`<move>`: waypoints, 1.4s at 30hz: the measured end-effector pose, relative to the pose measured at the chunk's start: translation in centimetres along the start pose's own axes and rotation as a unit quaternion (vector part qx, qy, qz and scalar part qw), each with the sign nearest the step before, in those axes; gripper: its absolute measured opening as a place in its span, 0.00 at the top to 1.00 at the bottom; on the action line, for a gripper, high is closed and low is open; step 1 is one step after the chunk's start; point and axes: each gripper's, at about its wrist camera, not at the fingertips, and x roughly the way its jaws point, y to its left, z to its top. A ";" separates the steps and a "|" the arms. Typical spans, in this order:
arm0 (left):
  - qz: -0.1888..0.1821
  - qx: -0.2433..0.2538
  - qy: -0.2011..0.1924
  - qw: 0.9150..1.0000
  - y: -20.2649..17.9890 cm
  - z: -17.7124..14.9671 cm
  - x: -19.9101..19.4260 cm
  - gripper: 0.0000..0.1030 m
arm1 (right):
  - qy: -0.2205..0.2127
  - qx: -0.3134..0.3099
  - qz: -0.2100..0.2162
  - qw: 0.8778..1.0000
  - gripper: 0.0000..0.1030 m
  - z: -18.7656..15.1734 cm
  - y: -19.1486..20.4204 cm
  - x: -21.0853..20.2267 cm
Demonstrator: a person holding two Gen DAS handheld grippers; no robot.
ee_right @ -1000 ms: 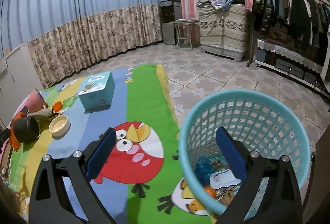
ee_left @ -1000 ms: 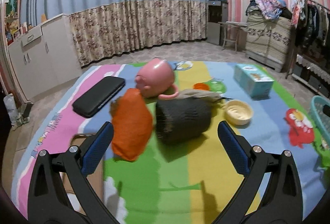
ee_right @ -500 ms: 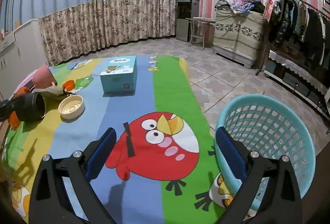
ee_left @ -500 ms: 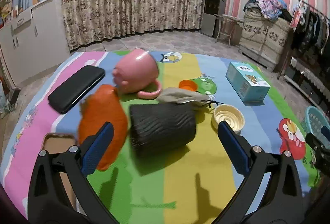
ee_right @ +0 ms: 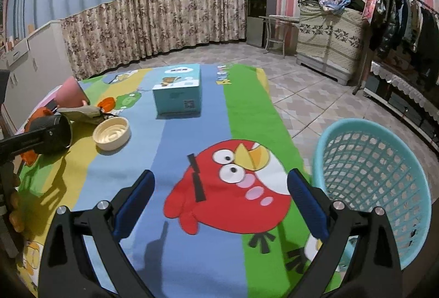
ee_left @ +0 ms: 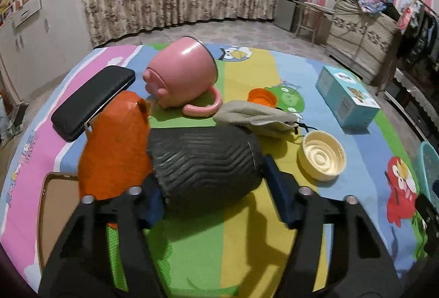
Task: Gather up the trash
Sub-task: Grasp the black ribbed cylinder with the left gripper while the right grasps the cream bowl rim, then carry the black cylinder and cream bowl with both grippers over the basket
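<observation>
Black ribbed cup on its side clamped in left gripper, right gripper wide open, empty, beside teal basket.

Left gripper & right gripper: matte black plastic frames, angular arms, blue padded jaws, silver screw heads on top, w/ triangular cutouts

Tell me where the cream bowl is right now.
In the left wrist view the cream bowl sits on the mat right of the black ribbed cup, below the grey pouch and near the teal box.
</observation>
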 end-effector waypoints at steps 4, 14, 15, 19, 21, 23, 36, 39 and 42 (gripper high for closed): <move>-0.014 0.012 -0.010 1.000 0.7 -0.3 -1.4 0.42 | 0.009 -0.002 0.005 1.000 0.08 0.6 1.3 0.8; -0.045 0.015 -0.042 0.998 5.2 -0.3 -6.8 0.43 | 0.042 -0.002 0.025 0.999 0.08 3.0 7.5 5.2; -0.042 0.016 -0.046 0.998 5.7 -0.4 -7.1 0.43 | 0.047 -0.007 0.019 0.999 0.08 3.1 8.1 5.9; -0.033 0.012 -0.054 0.998 7.2 -0.4 -7.8 0.43 | 0.063 -0.012 0.025 0.998 0.18 4.0 9.8 8.0; -0.033 0.008 -0.056 0.998 8.1 -0.3 -7.9 0.43 | 0.075 -0.015 0.032 0.997 0.30 4.4 10.6 9.0; -0.030 0.005 -0.058 0.998 8.7 -0.3 -7.8 0.43 | 0.090 -0.024 0.034 0.995 0.43 4.4 11.1 9.9; -0.029 0.004 -0.060 0.998 8.8 -0.2 -7.5 0.43 | 0.091 -0.014 0.087 0.992 0.93 4.0 10.0 8.6; -0.036 0.009 -0.065 0.997 7.6 -0.4 -7.9 0.43 | 0.084 -0.014 0.077 0.993 0.93 3.5 8.1 7.1; -0.046 0.018 -0.070 0.996 5.6 -0.6 -8.3 0.43 | 0.076 -0.015 0.063 0.995 0.93 2.7 5.2 5.4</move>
